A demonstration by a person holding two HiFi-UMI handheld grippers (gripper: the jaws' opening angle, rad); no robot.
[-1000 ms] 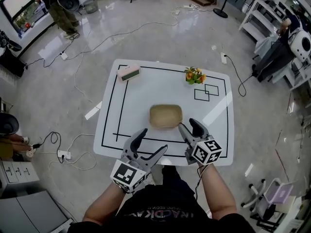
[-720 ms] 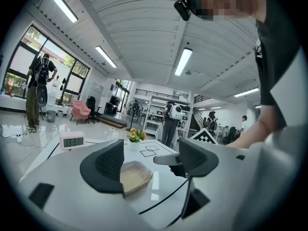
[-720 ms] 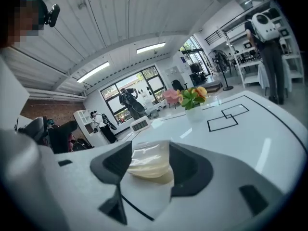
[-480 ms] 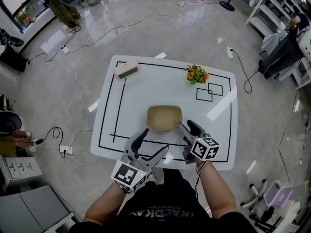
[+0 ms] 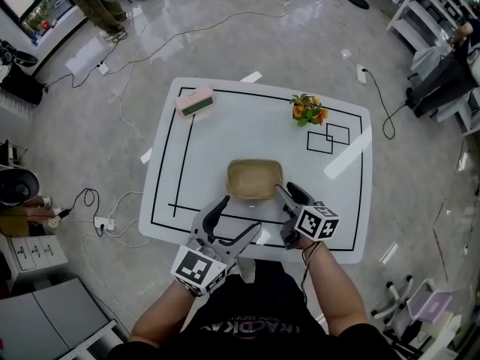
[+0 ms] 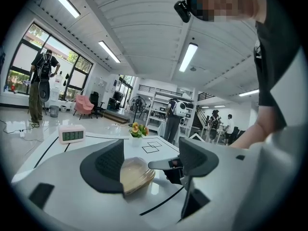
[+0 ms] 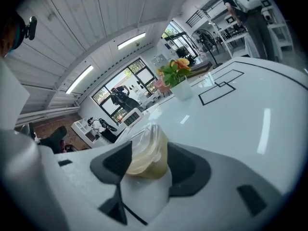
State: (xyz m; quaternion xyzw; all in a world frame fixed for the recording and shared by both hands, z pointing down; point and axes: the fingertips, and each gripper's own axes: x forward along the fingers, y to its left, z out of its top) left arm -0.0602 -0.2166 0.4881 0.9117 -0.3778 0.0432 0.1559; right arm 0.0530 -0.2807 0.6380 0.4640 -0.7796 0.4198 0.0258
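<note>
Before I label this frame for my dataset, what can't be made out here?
Container contents: head view too small; in both gripper views the jaws cover part of it.
Clock digits: too small and blurred, left gripper view.
Whether the right gripper touches the container: head view too small, right gripper view unclear.

Bench: smooth white top, glossy, mirrors the lights. Container: thin clear plastic, yellowish, shiny. Left tool pads: matt black, finely ribbed. Floor: polished grey, glossy.
</note>
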